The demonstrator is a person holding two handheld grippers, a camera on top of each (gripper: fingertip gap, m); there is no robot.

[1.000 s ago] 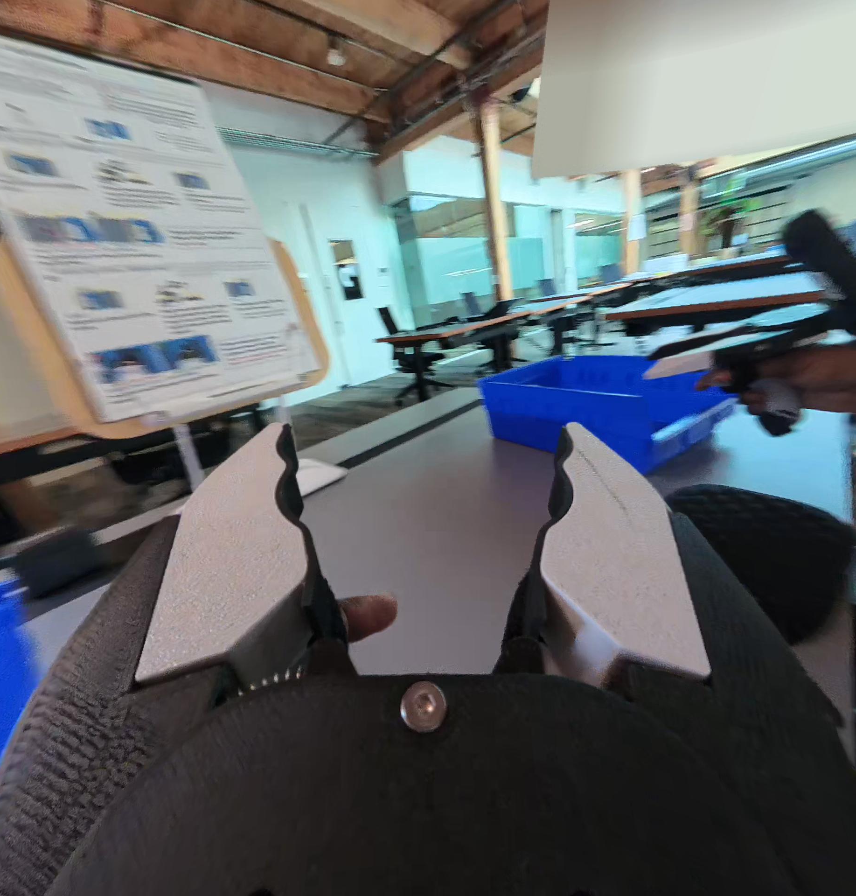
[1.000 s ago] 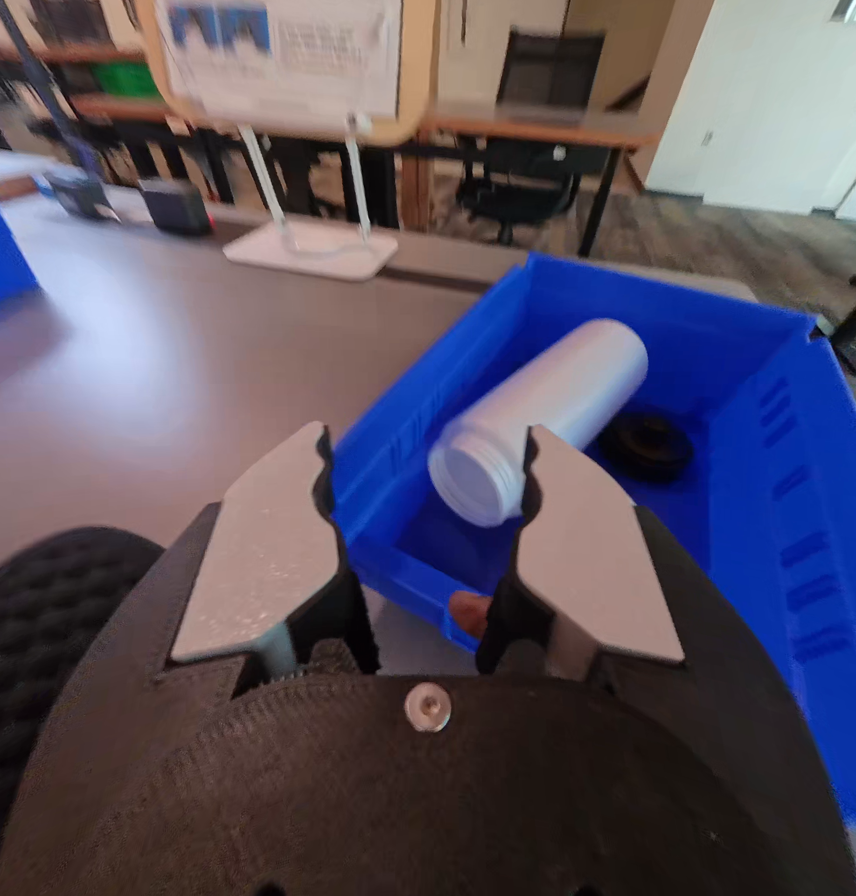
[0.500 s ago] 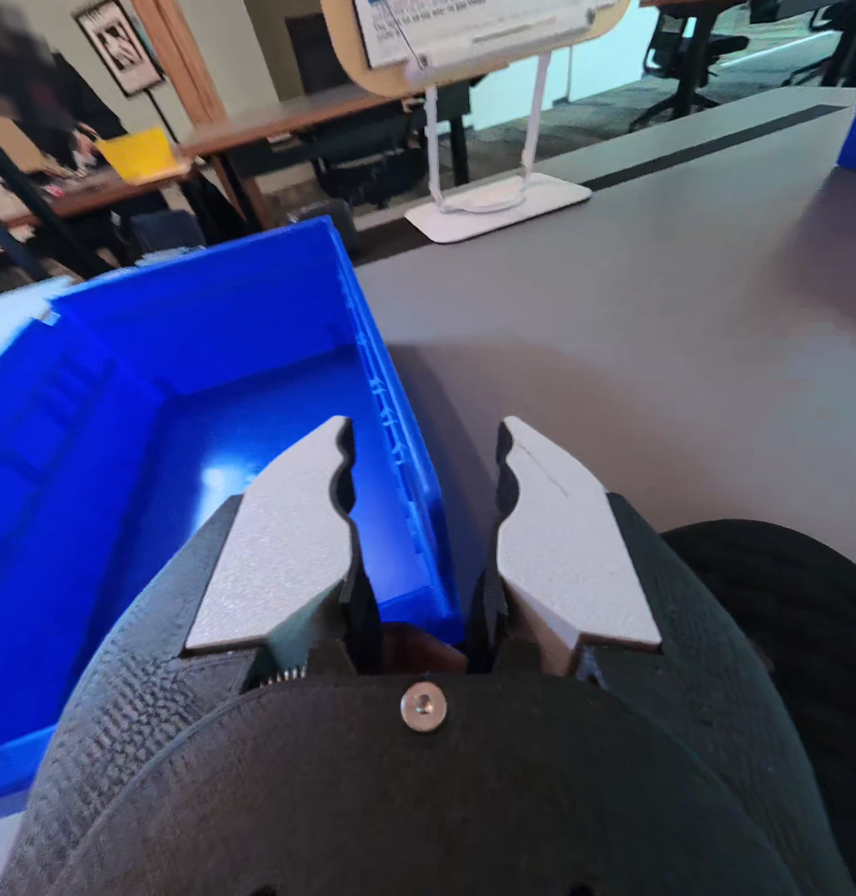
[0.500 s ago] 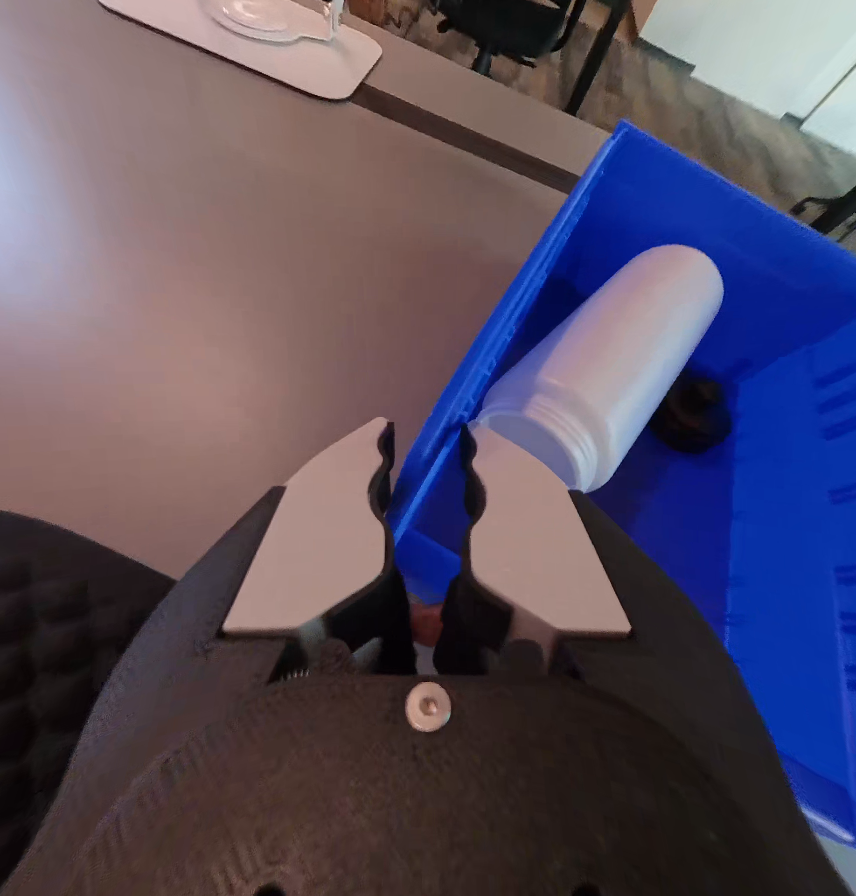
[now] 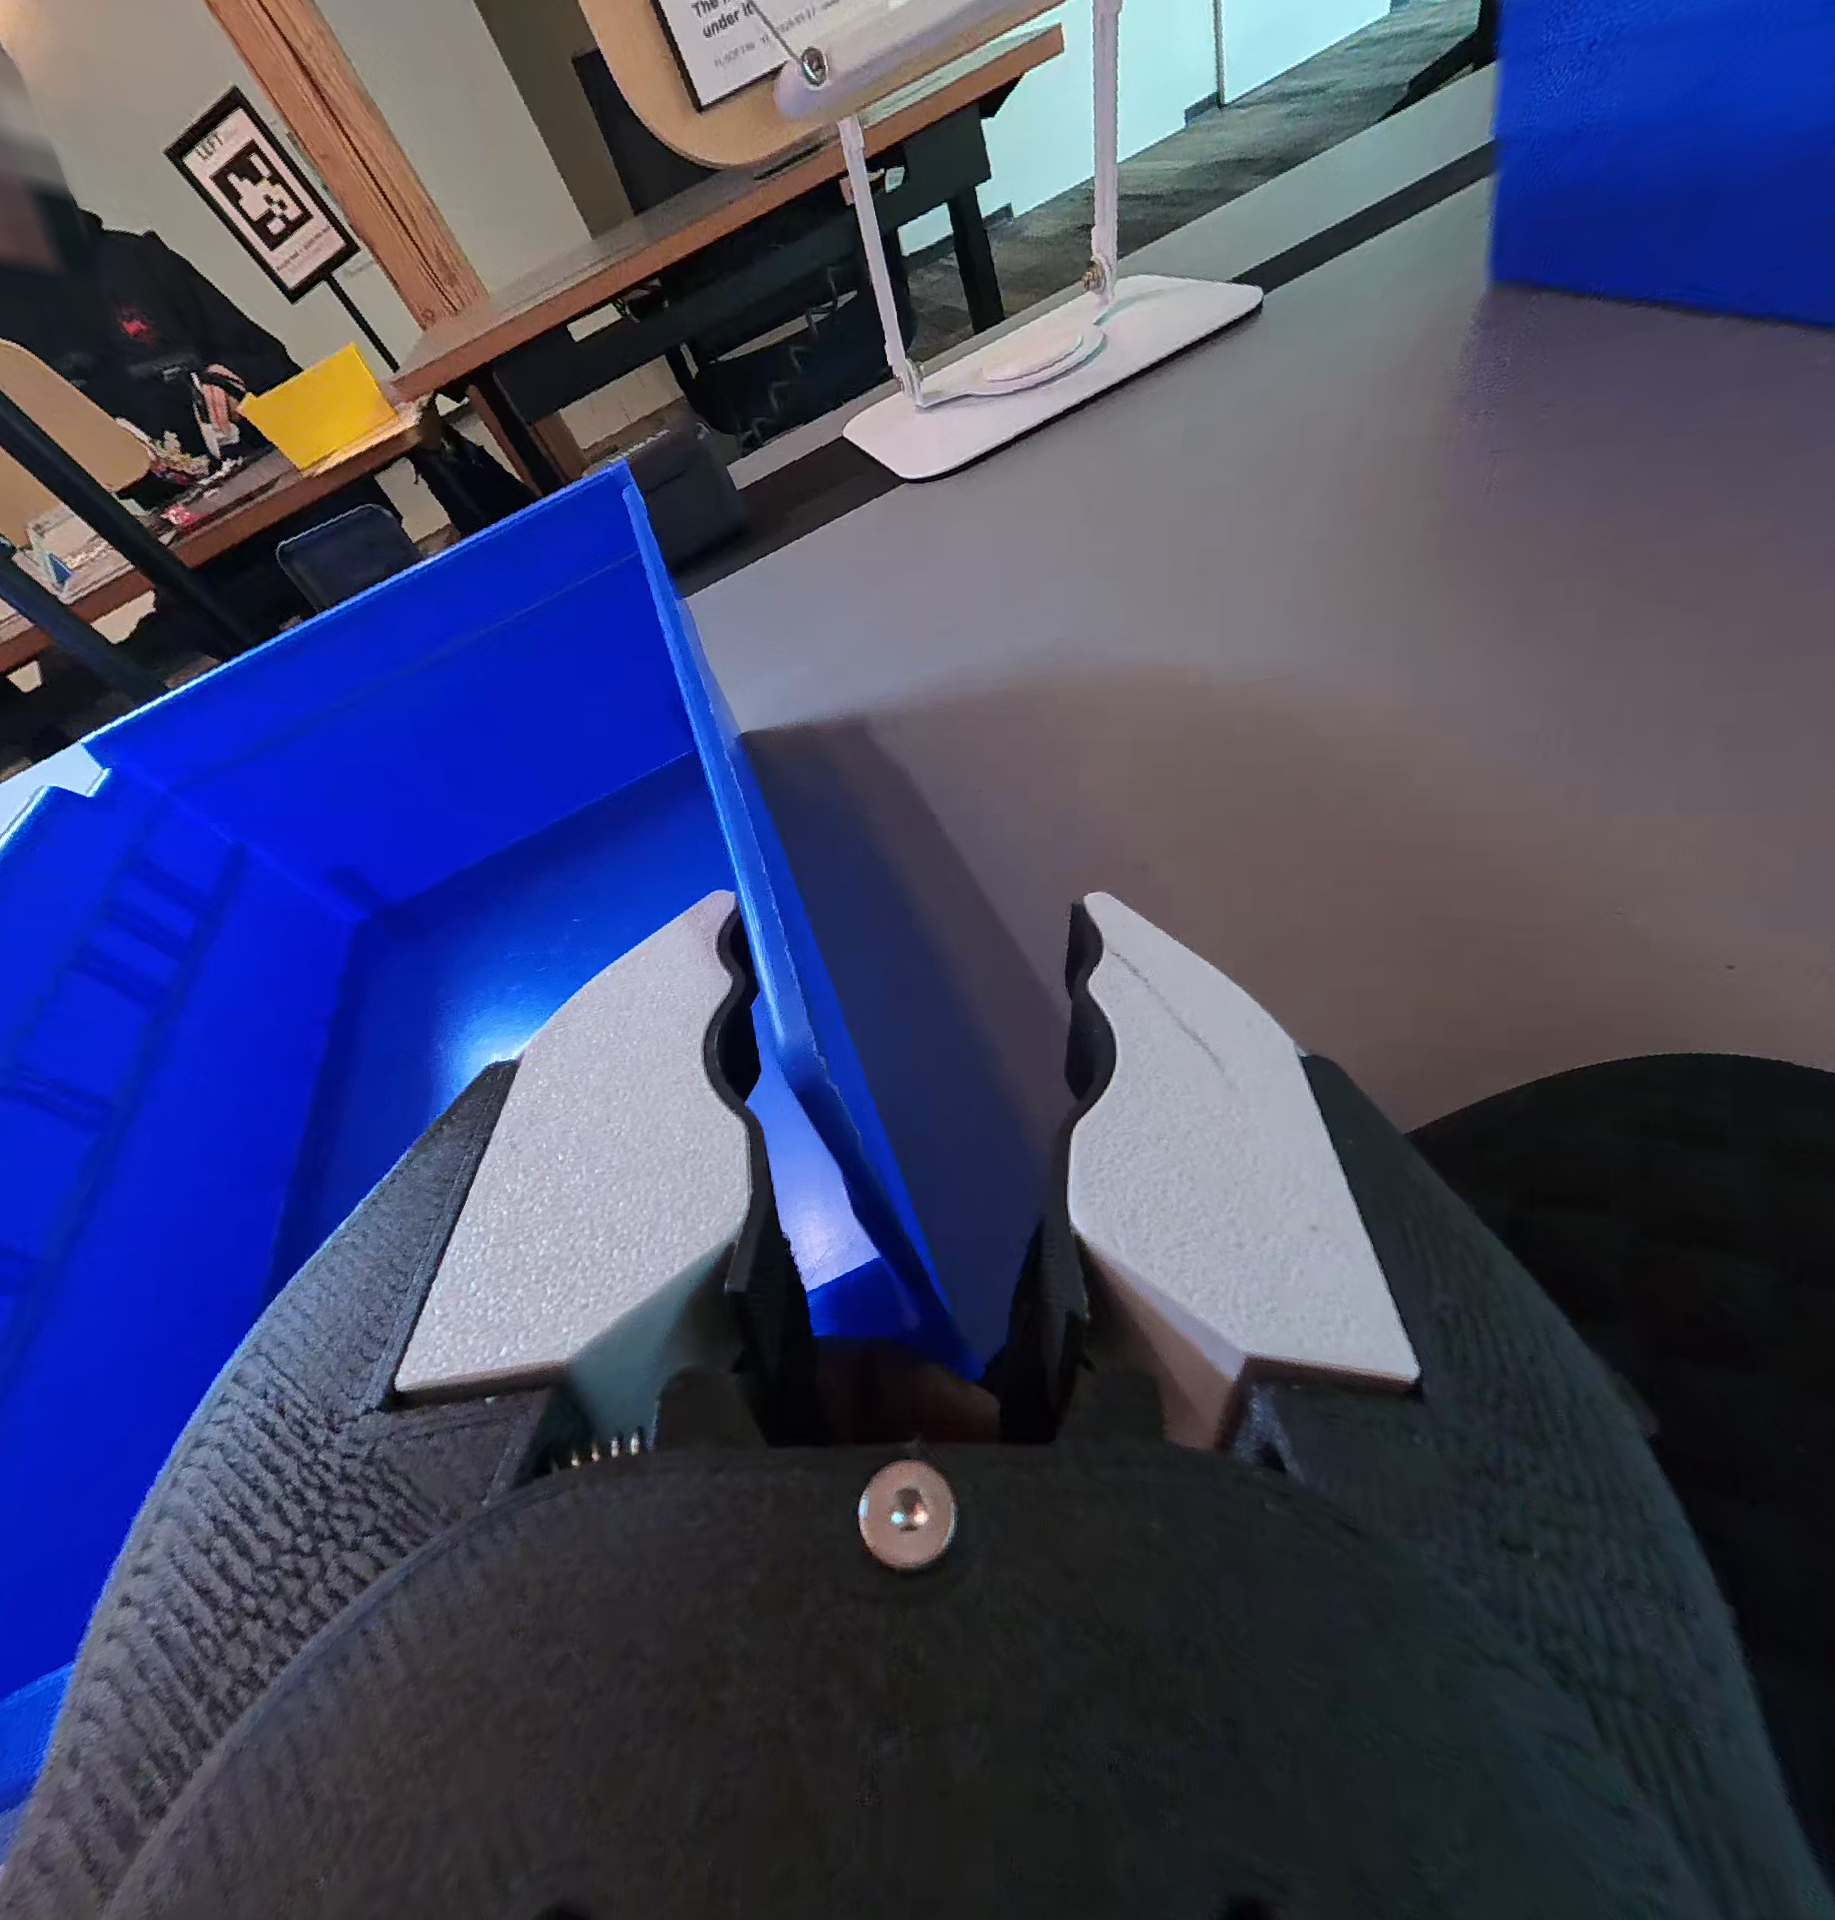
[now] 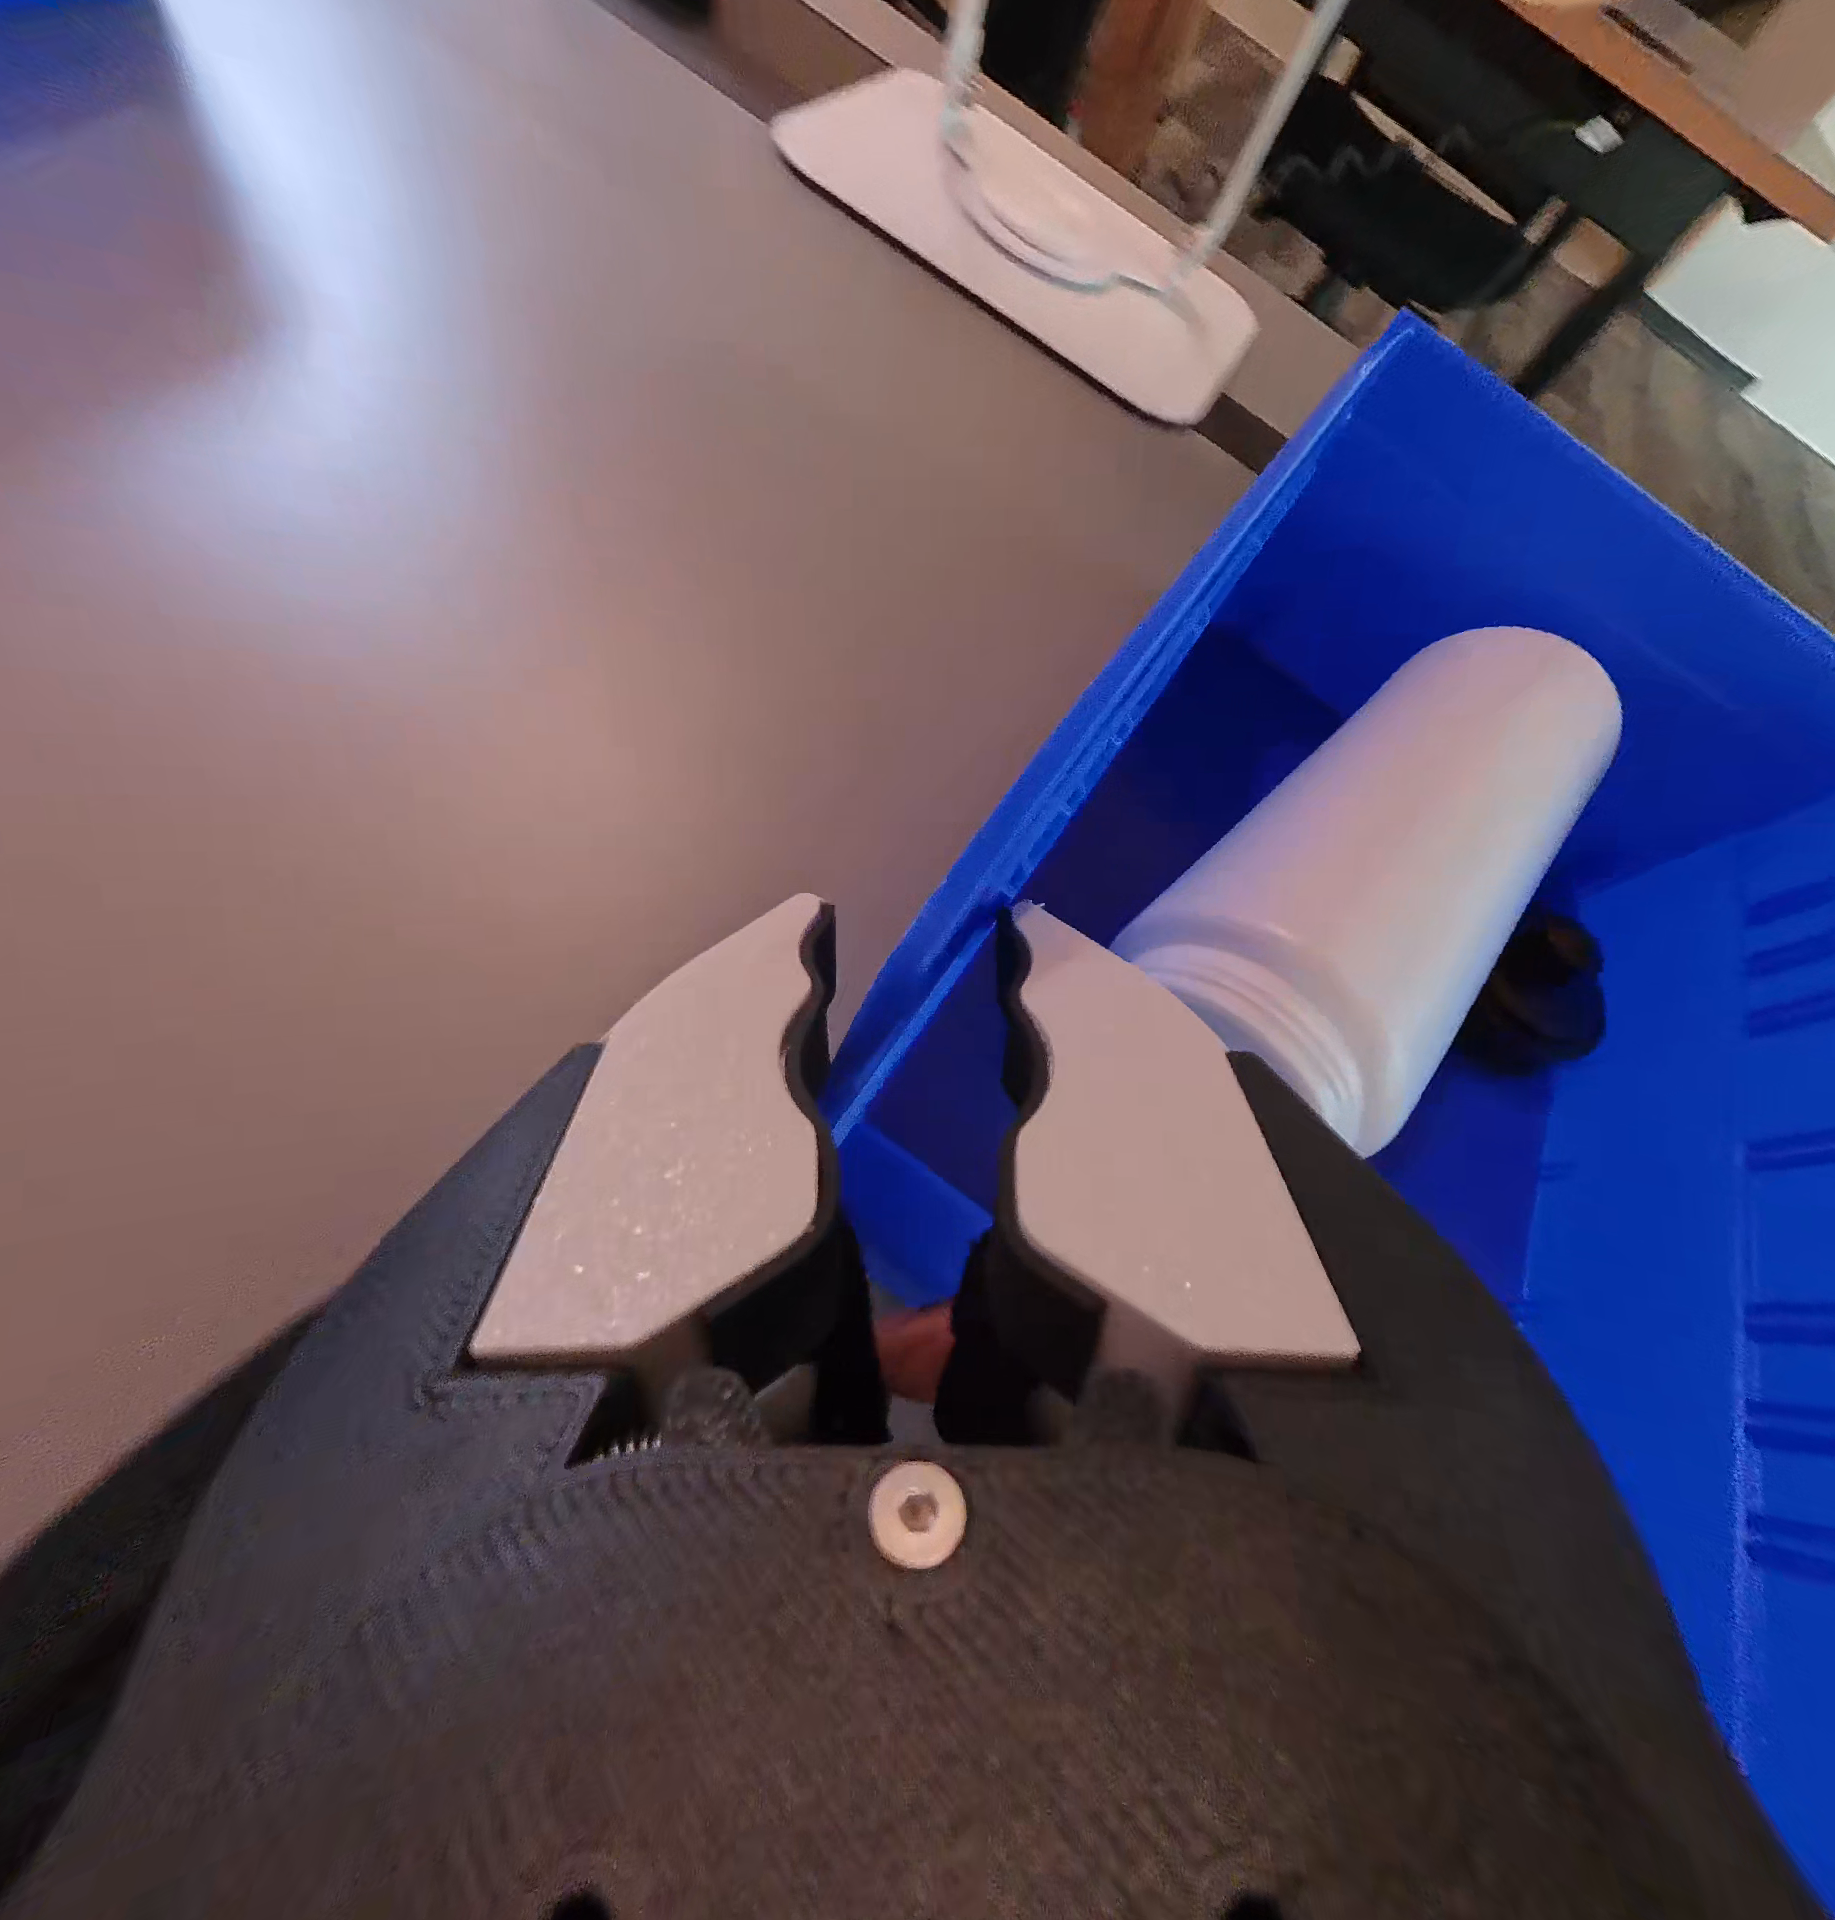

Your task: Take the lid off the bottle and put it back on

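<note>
Left gripper point(image 5: 902, 925): straddling the empty blue bin point(image 5: 393, 727) wall, partly open, gripping nothing.
Right gripper point(image 6: 915, 920): nearly closed over the second bin point(image 6: 1100, 748) wall; clamping unclear.
Bottle point(image 6: 1412, 862): lying uncapped inside; dark lid point(image 6: 1541, 1003) beside.
Advice: grip wall squarely.

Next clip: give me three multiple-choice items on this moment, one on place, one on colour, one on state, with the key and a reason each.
1. Where is the white bottle?
A. standing on the table
B. lying in the blue bin
C. held in a gripper

2. What colour is the lid beside it?
A. black
B. white
C. yellow

3. How is the bottle's neck?
A. capped
B. taped
C. bare, threads showing

Key: 1 B, it lies on its side on the bin floor; 2 A, a dark round piece shows behind the bottle; 3 C, bare threads show.
</note>
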